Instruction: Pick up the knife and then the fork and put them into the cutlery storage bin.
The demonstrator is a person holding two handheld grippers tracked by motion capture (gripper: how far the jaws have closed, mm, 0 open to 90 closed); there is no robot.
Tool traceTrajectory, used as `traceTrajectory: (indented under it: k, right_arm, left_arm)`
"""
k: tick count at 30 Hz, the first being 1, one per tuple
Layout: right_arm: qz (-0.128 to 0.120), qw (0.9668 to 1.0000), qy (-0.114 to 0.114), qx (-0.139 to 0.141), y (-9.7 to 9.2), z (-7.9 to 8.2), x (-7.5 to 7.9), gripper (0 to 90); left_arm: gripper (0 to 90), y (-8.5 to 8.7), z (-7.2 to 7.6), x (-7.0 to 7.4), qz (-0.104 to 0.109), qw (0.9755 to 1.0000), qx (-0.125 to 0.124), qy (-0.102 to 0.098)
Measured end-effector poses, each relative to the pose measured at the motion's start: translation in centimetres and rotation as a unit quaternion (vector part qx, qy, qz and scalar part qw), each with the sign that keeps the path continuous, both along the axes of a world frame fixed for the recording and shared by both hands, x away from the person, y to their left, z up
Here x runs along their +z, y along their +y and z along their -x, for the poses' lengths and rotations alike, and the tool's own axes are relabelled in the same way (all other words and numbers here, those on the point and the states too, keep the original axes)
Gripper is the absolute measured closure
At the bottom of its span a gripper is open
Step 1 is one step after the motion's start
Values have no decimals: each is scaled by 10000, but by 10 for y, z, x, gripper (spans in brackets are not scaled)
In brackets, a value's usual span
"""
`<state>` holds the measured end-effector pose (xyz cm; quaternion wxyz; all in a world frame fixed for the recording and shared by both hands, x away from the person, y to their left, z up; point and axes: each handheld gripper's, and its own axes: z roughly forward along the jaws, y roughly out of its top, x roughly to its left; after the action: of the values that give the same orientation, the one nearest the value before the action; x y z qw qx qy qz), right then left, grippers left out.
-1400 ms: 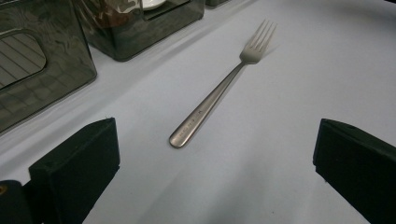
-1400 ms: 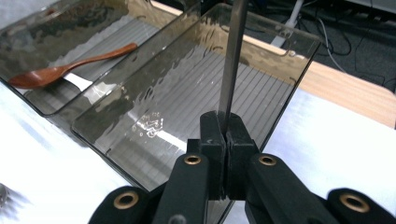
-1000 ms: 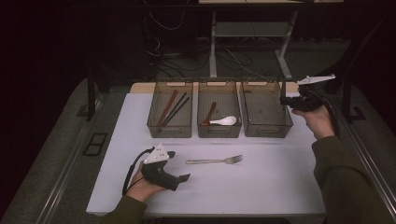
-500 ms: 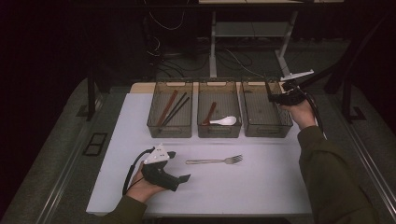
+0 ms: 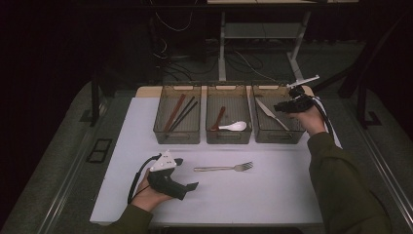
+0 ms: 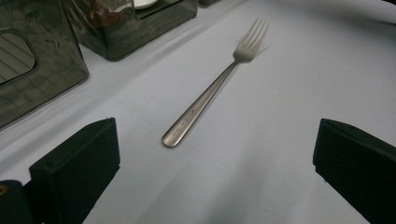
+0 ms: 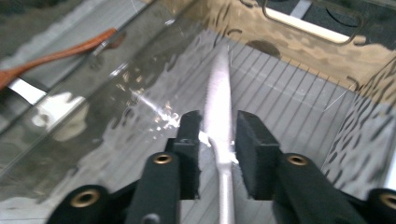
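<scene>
Silver knife [image 7: 218, 100] — serrated blade, lying in ribbed bin [image 7: 299, 100]

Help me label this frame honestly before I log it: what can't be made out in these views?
- Whether the right gripper fingers touch the knife: right gripper view, blurred; they have just been opening, knife between them.
- Knife handle end: right gripper view, cut off by the bottom edge.
- Engraving on the fork handle: left gripper view, too small.
- Brown utensil's lower end in the middle bin: high view, tinted wall.
</scene>
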<state>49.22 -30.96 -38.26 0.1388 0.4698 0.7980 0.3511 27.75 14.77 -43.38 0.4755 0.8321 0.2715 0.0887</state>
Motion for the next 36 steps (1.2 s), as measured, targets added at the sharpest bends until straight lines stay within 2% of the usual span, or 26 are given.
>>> traceTrajectory:
  k: [3,8,12,14,17,20,26,30,36]
  right_arm:
    - [-321,9994,-19,86,-4,6,4,517]
    - [-498,9981,-221,292,-5,28,13,384]
    - [-573,9964,-417,465,-2,49,19,309]
    - [-537,9958,-557,480,1,61,21,288]
    - [-658,9940,-651,584,3,79,21,271]
    - [-769,9926,-662,662,5,95,18,256]
    - [-749,9925,-751,614,11,125,2,200]
    - [-717,9923,-790,634,14,142,-10,186]
    - [-818,9910,-824,659,13,163,-24,179]
  left_arm:
    - [0,0,0,0,-6,10000,-4,10]
    - [27,-1,0,0,-21,10000,-32,41]
    - [62,-2,0,2,-73,10000,-36,16]
    - [105,-2,0,3,-115,9999,-36,49]
    - [168,-3,0,4,-149,9998,-18,97]
    - [256,-4,-2,5,-196,9998,-22,87]
    - [435,-11,-10,9,-223,9995,-35,204]
    - [553,-19,-19,10,-316,9992,-91,213]
    - [568,-32,-33,7,-395,9984,-316,263]
